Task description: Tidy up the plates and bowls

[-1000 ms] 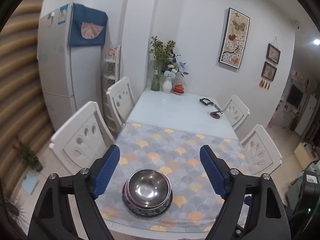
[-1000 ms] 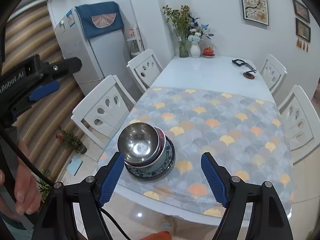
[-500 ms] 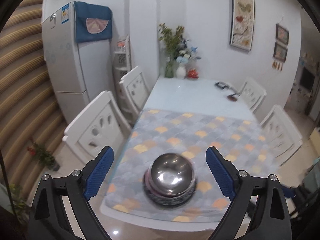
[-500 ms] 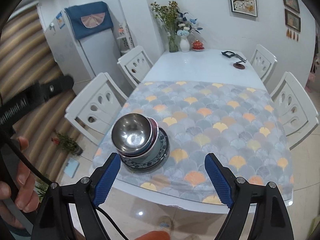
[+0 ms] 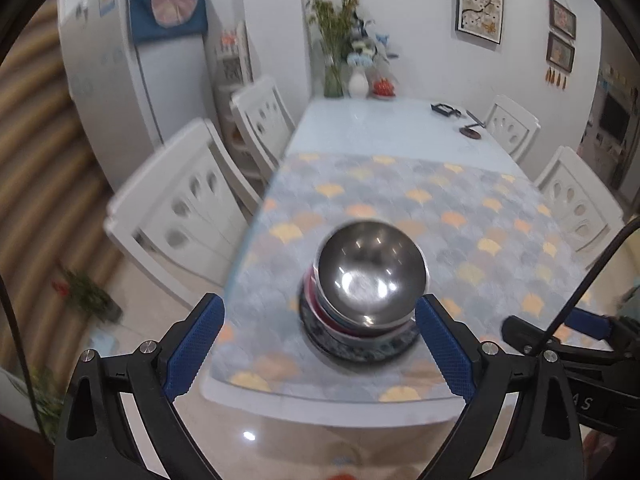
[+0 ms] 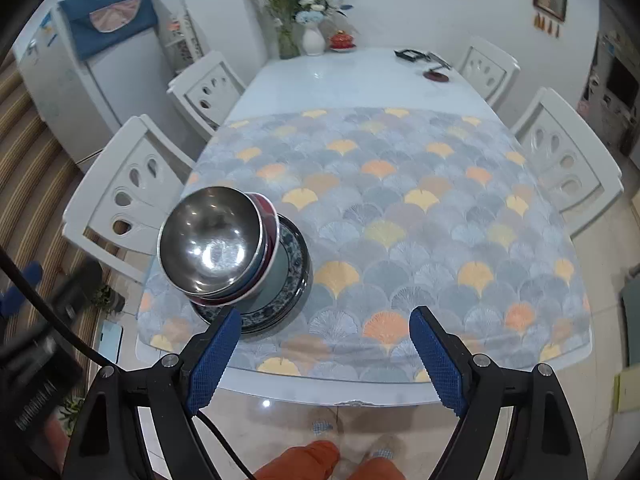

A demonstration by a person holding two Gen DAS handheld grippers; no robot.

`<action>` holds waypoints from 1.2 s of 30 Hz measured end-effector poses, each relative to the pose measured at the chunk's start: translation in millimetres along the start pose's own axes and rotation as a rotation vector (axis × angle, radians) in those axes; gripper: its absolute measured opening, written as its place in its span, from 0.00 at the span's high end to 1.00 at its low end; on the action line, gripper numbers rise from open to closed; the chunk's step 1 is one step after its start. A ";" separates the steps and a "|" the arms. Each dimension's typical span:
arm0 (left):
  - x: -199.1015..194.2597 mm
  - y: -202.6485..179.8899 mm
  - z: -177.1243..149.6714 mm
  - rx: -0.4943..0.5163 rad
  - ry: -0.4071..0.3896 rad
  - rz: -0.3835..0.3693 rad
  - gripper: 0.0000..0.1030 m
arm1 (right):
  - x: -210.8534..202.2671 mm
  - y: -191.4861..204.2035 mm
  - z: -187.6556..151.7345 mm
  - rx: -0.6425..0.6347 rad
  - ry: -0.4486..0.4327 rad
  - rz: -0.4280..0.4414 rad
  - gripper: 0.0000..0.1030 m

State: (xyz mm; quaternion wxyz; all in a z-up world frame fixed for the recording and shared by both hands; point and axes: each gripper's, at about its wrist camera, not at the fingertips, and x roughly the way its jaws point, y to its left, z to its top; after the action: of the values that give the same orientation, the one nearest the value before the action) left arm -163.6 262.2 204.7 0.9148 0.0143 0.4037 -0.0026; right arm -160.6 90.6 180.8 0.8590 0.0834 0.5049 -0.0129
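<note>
Both grippers have drawn back toward the near edge of the white dining table (image 6: 352, 76) since a second ago, while the stack did not move. The shiny steel bowl (image 6: 210, 240) sits on top, nested in a red-rimmed bowl (image 6: 269, 216), over a blue-patterned ceramic plate (image 6: 294, 254), on the grey and orange fan-patterned cloth (image 6: 400, 216) near the table's front left corner.

The left gripper (image 5: 320, 348) hangs wide open and holds nothing, the stack seen between its blue pads. The right gripper (image 6: 326, 354) is also spread wide and empty, with the stack just beyond its left pad.

White chairs (image 6: 132, 196) stand on both sides of the table. A white vase with flowers (image 6: 313, 40) is at the far end of the table, and a fridge (image 6: 72, 80) stands beyond it on the left.

The left wrist view is blurred, so the lower dishes are hard to tell apart. How many bowls lie under the steel one is unclear.
</note>
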 end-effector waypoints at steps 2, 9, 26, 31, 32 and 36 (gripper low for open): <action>8.4 6.4 -2.7 -0.037 0.027 -0.009 0.07 | 3.7 5.0 0.2 -0.010 0.010 -0.019 0.18; 22.3 25.0 -1.8 -0.063 0.043 0.068 0.07 | 7.5 27.4 2.6 -0.059 -0.010 -0.071 0.18; 44.6 44.8 14.6 -0.036 0.064 0.057 0.07 | 20.1 62.7 15.8 -0.119 -0.025 -0.149 0.18; 47.4 44.8 16.5 -0.019 0.072 0.043 0.07 | 20.5 61.9 25.1 -0.115 -0.036 -0.169 0.18; 48.2 45.8 17.2 -0.021 0.074 0.037 0.07 | 20.4 61.8 26.3 -0.111 -0.037 -0.172 0.18; 50.3 47.4 18.6 -0.019 0.077 0.032 0.07 | 20.7 60.1 28.5 -0.108 -0.037 -0.172 0.18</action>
State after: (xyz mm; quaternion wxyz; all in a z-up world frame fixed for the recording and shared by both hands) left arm -115.2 309.4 181.2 0.8987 0.0121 0.4381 0.0165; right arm -119.5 146.7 184.2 0.8672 -0.0069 0.4941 -0.0609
